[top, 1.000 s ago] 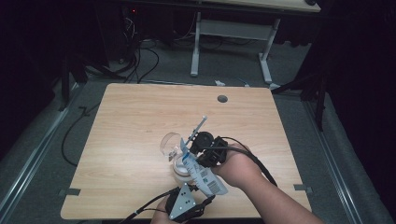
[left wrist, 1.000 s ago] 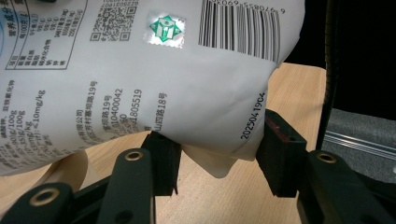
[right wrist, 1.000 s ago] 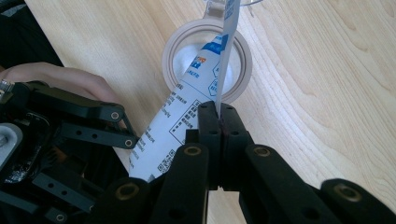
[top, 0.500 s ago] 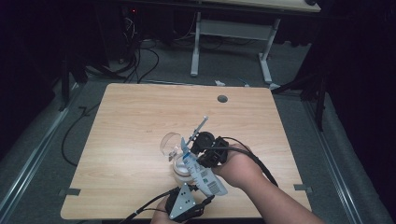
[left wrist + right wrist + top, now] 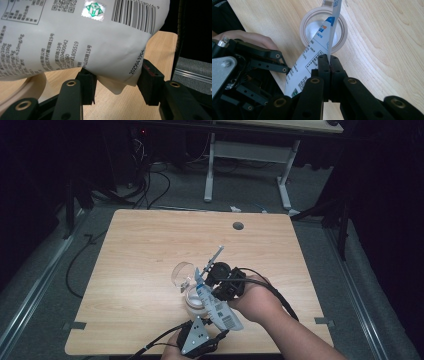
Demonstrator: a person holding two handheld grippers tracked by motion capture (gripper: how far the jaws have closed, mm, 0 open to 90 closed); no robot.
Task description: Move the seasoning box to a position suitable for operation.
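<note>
Right gripper view: your right gripper (image 5: 329, 60) pinches the pouch's (image 5: 312, 65) thin edge over the jar (image 5: 307, 22); left gripper (image 5: 116, 77) clamps its bottom corner. Soft, slick film, so keep gripping the seams.

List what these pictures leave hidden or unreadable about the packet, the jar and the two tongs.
- Jar contents: right gripper view, packet crosses the mouth.
- Packet top: left gripper view, cut off by the frame.
- Packet print: high view, too small to read.
- Left tongs pads: left gripper view, contact with the packet's bottom corner unclear.
</note>
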